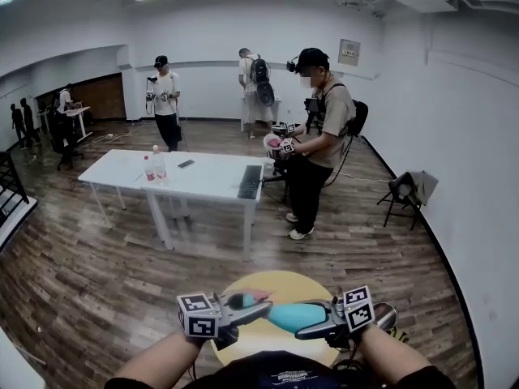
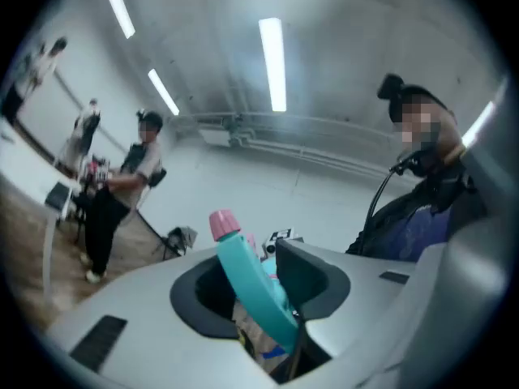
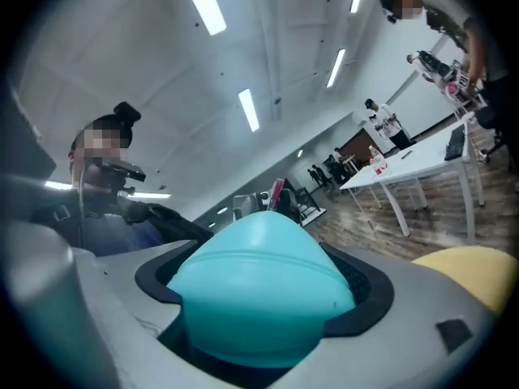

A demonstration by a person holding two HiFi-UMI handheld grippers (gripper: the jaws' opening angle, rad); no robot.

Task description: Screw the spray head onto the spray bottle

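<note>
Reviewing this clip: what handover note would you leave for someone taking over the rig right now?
Left gripper: shut on the spray head, pink nozzle up.
Right gripper: shut on the teal spray bottle.
Both are held in the air over the yellow round table, head against the bottle's neck end.
Done: parts picked up and brought together.
Left: threading cannot be judged; twist the head until seated.

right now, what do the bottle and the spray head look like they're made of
Bottle: probably plastic. It is opaque teal and smooth with a soft satin sheen, and a moulded ridge line runs across its rounded body.
Spray head: plastic too by the look. It is the same opaque teal, smooth and faintly glossy, and its pink tip looks duller.
Nothing on either suggests glass or metal.
</note>
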